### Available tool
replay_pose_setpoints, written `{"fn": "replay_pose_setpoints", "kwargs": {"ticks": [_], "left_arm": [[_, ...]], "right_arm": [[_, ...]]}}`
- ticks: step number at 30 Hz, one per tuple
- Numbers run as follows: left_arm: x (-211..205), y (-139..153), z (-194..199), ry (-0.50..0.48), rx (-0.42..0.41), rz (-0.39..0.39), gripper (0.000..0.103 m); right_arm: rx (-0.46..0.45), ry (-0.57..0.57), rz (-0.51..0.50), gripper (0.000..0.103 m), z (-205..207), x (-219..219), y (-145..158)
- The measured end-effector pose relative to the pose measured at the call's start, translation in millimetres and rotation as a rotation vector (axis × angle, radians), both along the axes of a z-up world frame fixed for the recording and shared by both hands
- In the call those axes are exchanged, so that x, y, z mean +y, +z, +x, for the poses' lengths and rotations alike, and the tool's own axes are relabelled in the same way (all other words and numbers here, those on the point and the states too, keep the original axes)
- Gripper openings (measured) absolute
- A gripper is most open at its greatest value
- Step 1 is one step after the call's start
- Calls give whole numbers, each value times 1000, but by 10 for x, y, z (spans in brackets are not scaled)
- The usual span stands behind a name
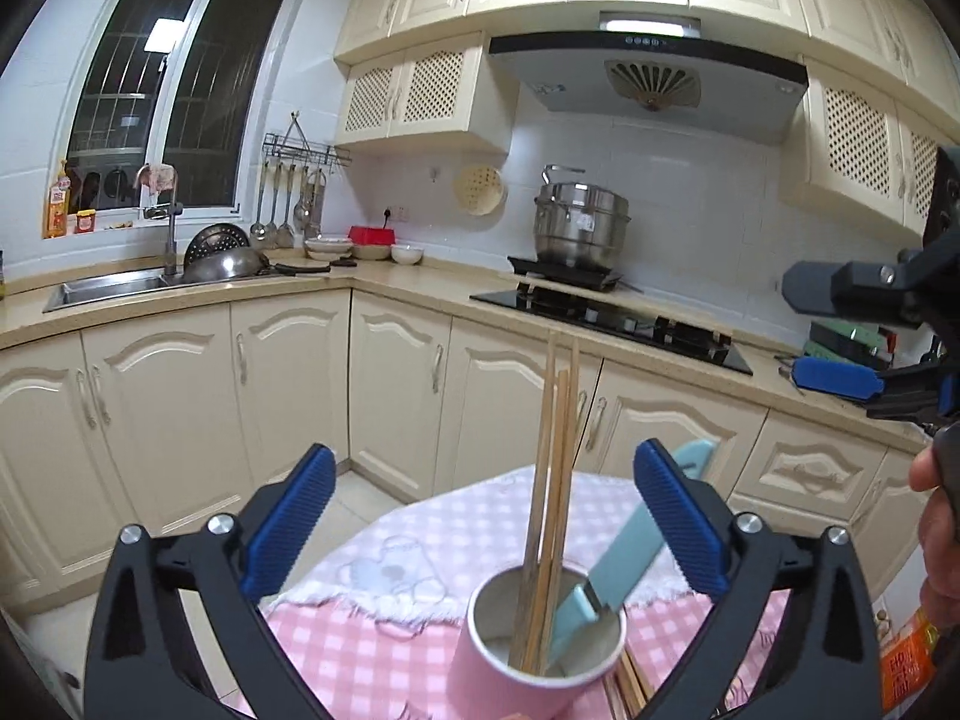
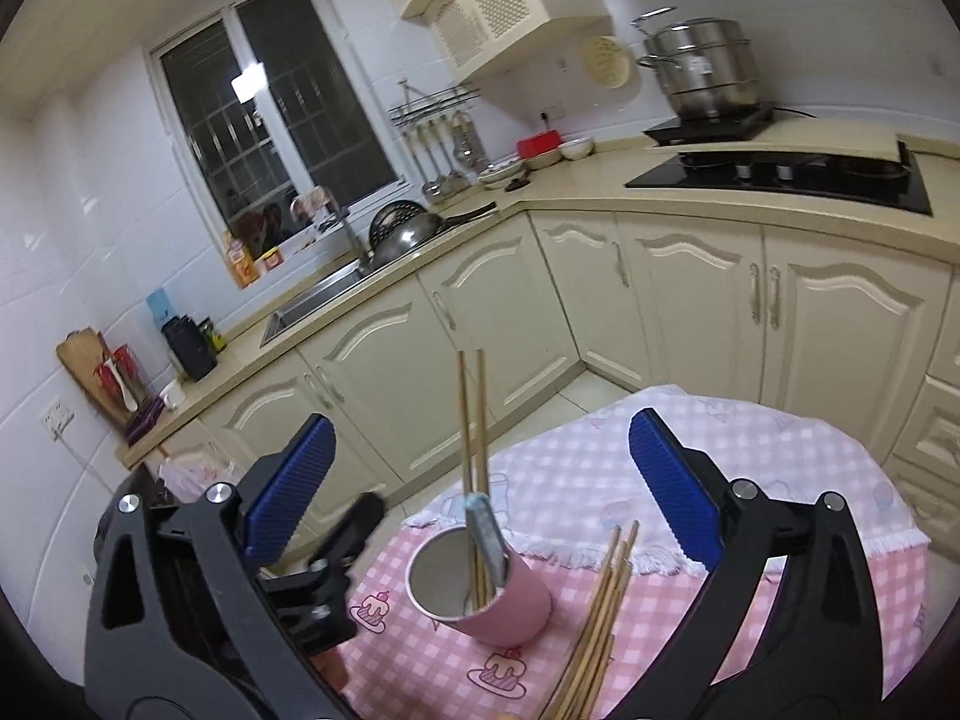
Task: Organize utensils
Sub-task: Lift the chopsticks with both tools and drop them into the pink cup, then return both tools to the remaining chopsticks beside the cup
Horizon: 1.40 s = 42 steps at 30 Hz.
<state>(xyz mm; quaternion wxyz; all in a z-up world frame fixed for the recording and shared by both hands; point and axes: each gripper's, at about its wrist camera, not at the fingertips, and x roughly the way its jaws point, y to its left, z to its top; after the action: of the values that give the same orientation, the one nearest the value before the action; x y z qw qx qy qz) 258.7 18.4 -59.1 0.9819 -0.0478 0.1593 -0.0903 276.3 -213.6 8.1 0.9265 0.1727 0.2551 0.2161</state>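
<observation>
Left wrist view. I am looking over the left gripper [image 1: 480, 516], jaws standing wide and holding nothing. The pink cup [image 1: 528, 654] is sitting at 6 o'clock on the checked tablecloth [image 1: 372, 654], between the two blue pads. Chopsticks [image 1: 555, 456] are standing in the cup, leaning toward 12 o'clock, and a light-blue-handled knife [image 1: 630, 546] is leaning out toward 1 o'clock, close to the right-side pad. At 3 o'clock the right gripper [image 1: 834, 330] is hanging in the air, well apart from the cup, also spread wide.

Risk here: the cup looks tall-loaded and light. If I am bringing the pads in low, I am likely nudging the knife handle or the chopstick tops, and the cup could tip toward the table edge.

Right wrist view. The right gripper [image 2: 480, 510] is standing open and empty. The cup [image 2: 486, 594] is lying at 6 o'clock, tilted in this view, with chopsticks [image 2: 471, 420] and the knife [image 2: 486, 534] inside it. A loose bundle of chopsticks [image 2: 600, 618] is lying on the tablecloth [image 2: 798, 618] just beside the cup, running toward 5 o'clock. The left gripper's black body is showing at 7 o'clock.

Risk here: the loose bundle is lying close against the cup, so closing on it may be dragging the cup along. I judge a partial grasp likely; sticks could be fanning out or rolling off the cloth. The two grippers are also working near each other and could be colliding.
</observation>
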Motion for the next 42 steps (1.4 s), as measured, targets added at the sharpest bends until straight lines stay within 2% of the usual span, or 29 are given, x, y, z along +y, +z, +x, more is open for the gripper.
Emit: {"fn": "replay_pose_setpoints", "kwargs": {"ticks": [9,19,29,42], "left_arm": [[-27,87,-279,9,59,47,98],[-108,-24,-426,-9,132,64,98],[-308,-324,-448,-48,221,123,98],[-553,-933,-224,-94,443,189,97]], "right_arm": [[68,-48,-5,97,-152,-244,-221],[174,-68,-22,97,-301,-405,-616],[260,-26,-71,97,-452,-350,-965],[330,28,-214,97,-610,-228,-1328]]}}
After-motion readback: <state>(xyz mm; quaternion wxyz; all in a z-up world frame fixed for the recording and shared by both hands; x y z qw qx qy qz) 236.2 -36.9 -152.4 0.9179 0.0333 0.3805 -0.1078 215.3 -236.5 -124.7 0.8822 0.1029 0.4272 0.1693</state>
